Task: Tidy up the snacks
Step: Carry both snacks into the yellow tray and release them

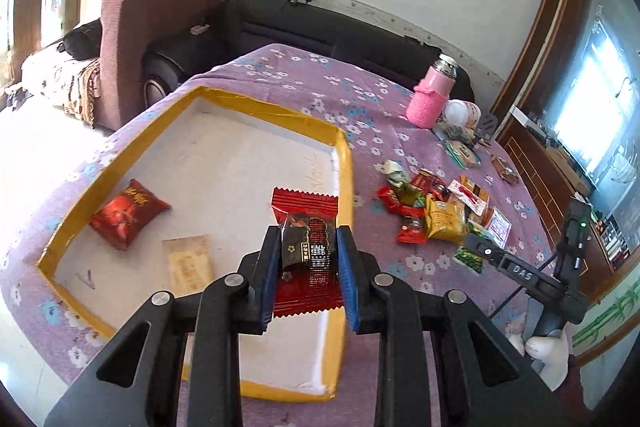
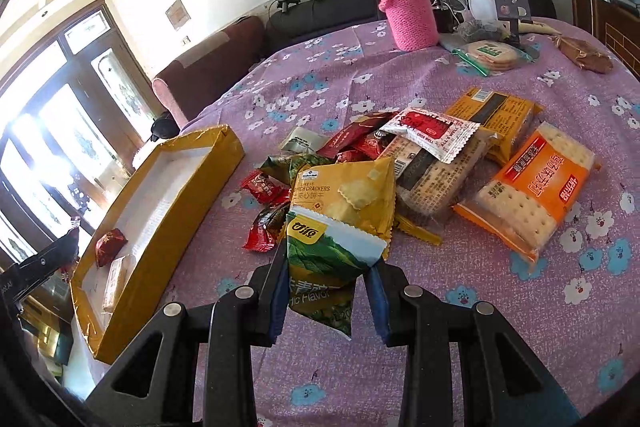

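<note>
My left gripper [image 1: 308, 251] is shut on a red and black snack packet [image 1: 306, 247], held over the right side of the yellow-rimmed white tray [image 1: 340, 163]. In the tray lie a red puffed packet [image 1: 128, 213] and a pale flat packet [image 1: 188, 263]. My right gripper [image 2: 326, 287] is shut on a green pea snack packet [image 2: 328, 267] at the near edge of the snack pile [image 2: 420, 163]. The right gripper also shows in the left wrist view [image 1: 480, 251], and the tray in the right wrist view [image 2: 200, 179].
A purple flowered cloth [image 2: 540, 327] covers the table. A pink-sleeved flask [image 2: 404, 7], a cup [image 2: 484, 3], a dark stand [image 2: 510, 3] and a bag of round biscuits [image 2: 490, 55] stand at the far side. Sofas [image 1: 280, 23] lie beyond the table.
</note>
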`<state>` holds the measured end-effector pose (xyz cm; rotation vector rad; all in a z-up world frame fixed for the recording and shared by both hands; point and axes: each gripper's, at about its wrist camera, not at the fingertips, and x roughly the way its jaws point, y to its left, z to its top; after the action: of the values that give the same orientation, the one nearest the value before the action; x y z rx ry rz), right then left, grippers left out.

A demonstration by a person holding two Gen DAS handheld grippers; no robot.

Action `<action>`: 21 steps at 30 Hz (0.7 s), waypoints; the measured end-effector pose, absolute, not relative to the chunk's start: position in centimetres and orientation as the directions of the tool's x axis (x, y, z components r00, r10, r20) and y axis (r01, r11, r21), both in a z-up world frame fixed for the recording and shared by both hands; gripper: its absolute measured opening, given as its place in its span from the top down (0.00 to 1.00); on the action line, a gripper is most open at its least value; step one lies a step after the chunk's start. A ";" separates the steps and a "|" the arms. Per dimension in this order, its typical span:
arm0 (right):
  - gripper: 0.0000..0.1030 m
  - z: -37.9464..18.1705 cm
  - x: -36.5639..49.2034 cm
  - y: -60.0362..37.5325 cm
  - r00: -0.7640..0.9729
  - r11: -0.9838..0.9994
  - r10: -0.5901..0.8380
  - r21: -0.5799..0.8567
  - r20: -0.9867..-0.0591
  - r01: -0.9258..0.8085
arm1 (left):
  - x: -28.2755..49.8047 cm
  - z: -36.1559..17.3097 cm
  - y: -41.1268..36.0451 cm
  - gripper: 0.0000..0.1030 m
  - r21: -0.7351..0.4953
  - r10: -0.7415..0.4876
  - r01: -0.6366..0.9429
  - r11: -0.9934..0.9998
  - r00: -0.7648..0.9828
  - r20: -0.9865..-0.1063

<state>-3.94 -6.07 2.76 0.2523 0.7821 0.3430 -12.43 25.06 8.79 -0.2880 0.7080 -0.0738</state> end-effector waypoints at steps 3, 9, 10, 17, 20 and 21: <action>0.66 5.3 -5.3 -4.8 0.657 0.889 0.448 0.376 -0.606 -0.260 | -13.1 8.4 27.9 0.76 -0.292 -0.126 -0.082 0.953 0.769 -0.626; 0.67 11.0 -6.7 2.3 0.552 0.775 0.632 0.440 -0.543 -0.454 | -13.4 6.7 32.2 0.76 -0.324 -0.086 -0.164 0.932 0.767 -0.636; 0.67 11.2 -6.5 4.1 0.520 0.755 0.655 0.448 -0.549 -0.479 | -13.2 6.5 32.6 0.76 -0.321 -0.077 -0.173 0.931 0.766 -0.638; 0.67 6.0 -4.7 16.4 0.321 0.726 0.648 0.432 -0.691 -0.536 | -11.7 4.1 34.8 0.76 -0.283 -0.054 -0.204 0.937 0.717 -0.695; 0.67 3.5 -3.3 19.1 0.302 0.759 0.599 0.405 -0.742 -0.510 | -10.8 3.2 35.3 0.75 -0.268 -0.049 -0.213 0.940 0.690 -0.722; 0.67 3.0 -3.0 19.7 0.306 0.772 0.579 0.387 -0.756 -0.504 | -10.6 2.9 35.4 0.75 -0.266 -0.048 -0.219 0.939 0.683 -0.729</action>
<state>-3.01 19.70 3.01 0.0824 1.0357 0.7175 -10.55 35.45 2.91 -0.3484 0.8171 0.0981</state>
